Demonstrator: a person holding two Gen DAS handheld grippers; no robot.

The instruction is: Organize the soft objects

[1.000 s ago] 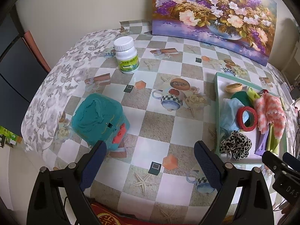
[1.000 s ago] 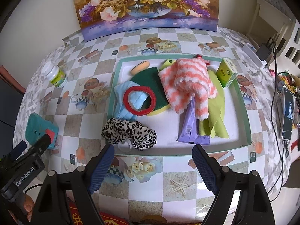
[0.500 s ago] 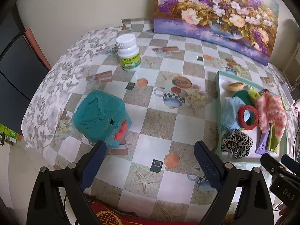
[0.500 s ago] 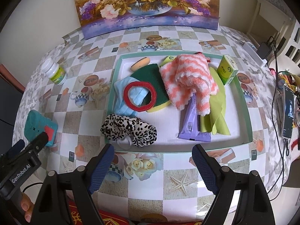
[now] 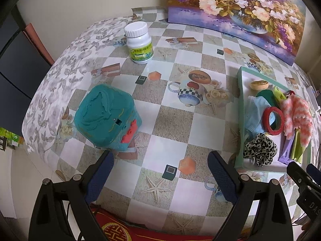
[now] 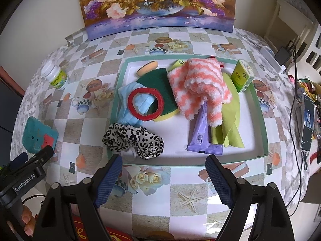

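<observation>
A green-rimmed white tray (image 6: 258, 108) holds soft things: a leopard-print scrunchie (image 6: 133, 139), a red ring (image 6: 145, 104) on a blue face mask (image 6: 128, 100), a green scouring pad (image 6: 158, 82), an orange-and-white fuzzy cloth (image 6: 200, 86), a lime cloth (image 6: 230, 120) and a purple packet (image 6: 202, 130). The tray also shows at the right of the left wrist view (image 5: 240, 108). My right gripper (image 6: 163, 177) is open and empty, just in front of the tray. My left gripper (image 5: 160, 177) is open and empty, near a teal box (image 5: 106, 116) on the table's left.
A white pill bottle (image 5: 139, 42) stands at the back left. A flower painting (image 6: 156, 4) leans on the back wall. A green carton (image 6: 241, 75) sits on the tray's right rim. A phone (image 6: 307, 120) and cables lie at the far right. The table edge drops off left.
Both grippers have pulled back slightly toward the table's near edge; the objects look a little farther away. Nothing on the table or in the tray has moved.
</observation>
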